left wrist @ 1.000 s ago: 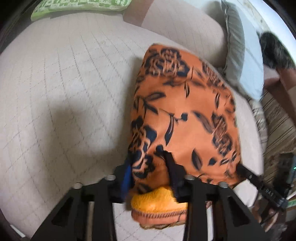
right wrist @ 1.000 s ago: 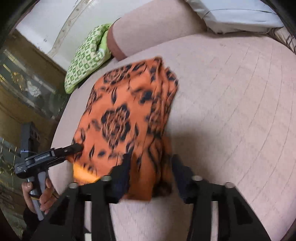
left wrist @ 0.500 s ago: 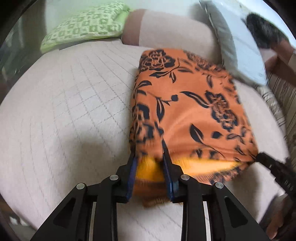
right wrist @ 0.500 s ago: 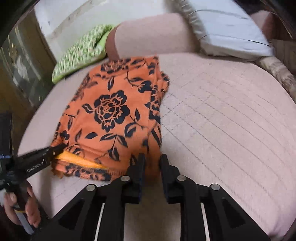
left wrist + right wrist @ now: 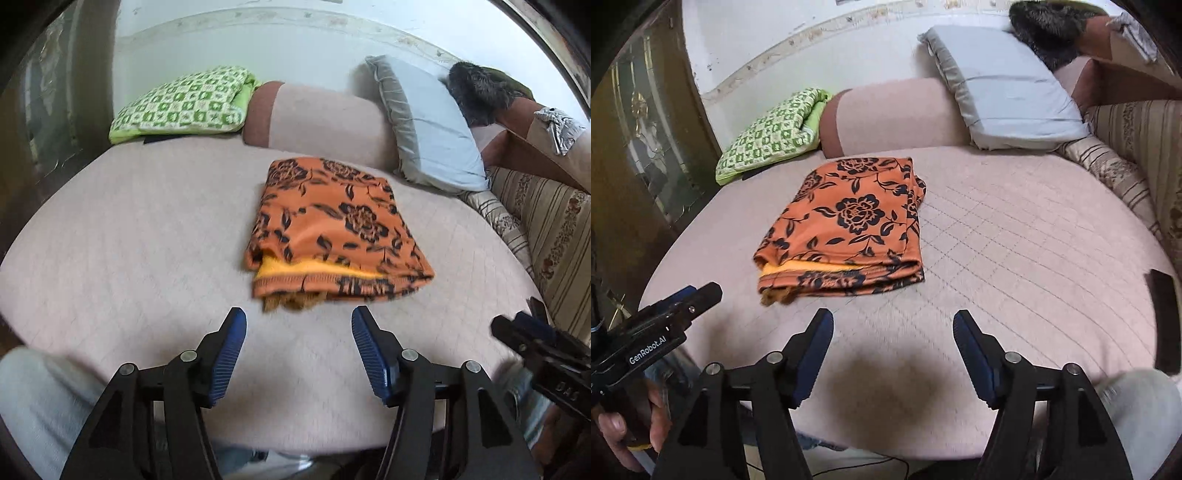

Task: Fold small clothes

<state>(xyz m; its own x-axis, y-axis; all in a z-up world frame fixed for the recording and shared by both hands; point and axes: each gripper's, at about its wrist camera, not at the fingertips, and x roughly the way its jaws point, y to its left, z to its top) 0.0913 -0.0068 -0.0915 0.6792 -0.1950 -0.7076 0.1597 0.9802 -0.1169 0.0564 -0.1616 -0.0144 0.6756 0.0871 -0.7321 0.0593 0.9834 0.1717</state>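
1. Both tongs have let go since the earlier frames: each was pinched on the near hem of the orange floral garment (image 5: 332,225), and their jaws have just been opening, with nothing between them now.
2. Nearest, the left tongs (image 5: 298,352) and the right tongs (image 5: 893,350) stand apart over bare bed (image 5: 1034,258), short of the cloth and clear of it.
3. Beyond them the garment lies folded flat in a neat block, near edge toward the tongs, a yellow inner layer (image 5: 314,268) peeking out at that edge, a frayed bit (image 5: 775,295) sticking out below at the left corner.
4. My judgement: the fold looks nearly done. To finish well, tuck that loose bit and the yellow strip under, then press the top flat without dragging the stack.
5. Take hold low at the corners only; a grab through the middle would likely pull the layers apart.
6. Farther back sit a green checked cushion (image 5: 184,107), a bolster (image 5: 325,118) and a grey pillow (image 5: 432,125).
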